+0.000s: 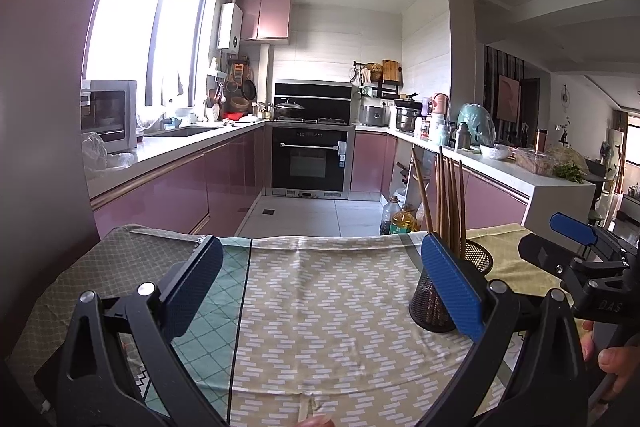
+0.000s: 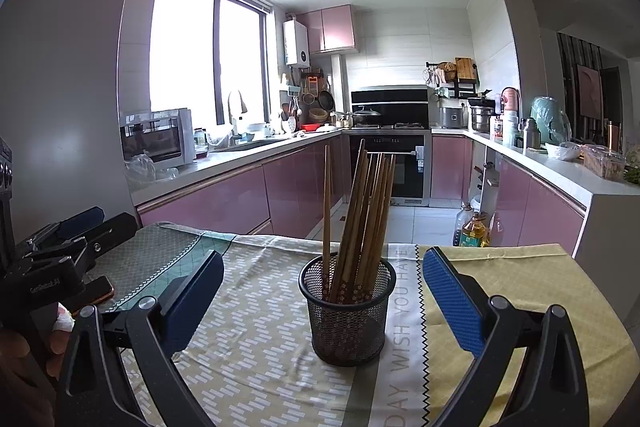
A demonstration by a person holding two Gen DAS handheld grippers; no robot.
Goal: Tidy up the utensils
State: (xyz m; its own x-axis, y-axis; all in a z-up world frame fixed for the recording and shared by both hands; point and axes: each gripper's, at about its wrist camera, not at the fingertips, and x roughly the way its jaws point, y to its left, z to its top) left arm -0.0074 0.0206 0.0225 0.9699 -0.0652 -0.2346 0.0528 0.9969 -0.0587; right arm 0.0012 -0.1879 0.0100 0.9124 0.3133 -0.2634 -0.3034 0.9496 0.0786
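Observation:
A black mesh cup (image 2: 347,319) stands on the cloth-covered table (image 2: 260,307), holding several brown wooden chopsticks (image 2: 360,207) upright and fanned. My right gripper (image 2: 323,258) is open, its blue-padded fingers either side of the cup but short of it, touching nothing. In the left wrist view the mesh cup (image 1: 434,301) and chopsticks (image 1: 448,203) sit at the right, partly behind my left gripper's right finger. My left gripper (image 1: 320,242) is open over bare cloth, holding nothing. Each gripper shows at the edge of the other's view: right gripper (image 1: 560,239), left gripper (image 2: 100,223).
An orange-edged phone (image 2: 100,291) lies on the table's left side under the left gripper. Beyond the far table edge, oil bottles (image 2: 472,229) stand on the floor. Pink kitchen cabinets (image 2: 224,199) and counters run along both sides. A hand (image 1: 616,363) holds the right gripper.

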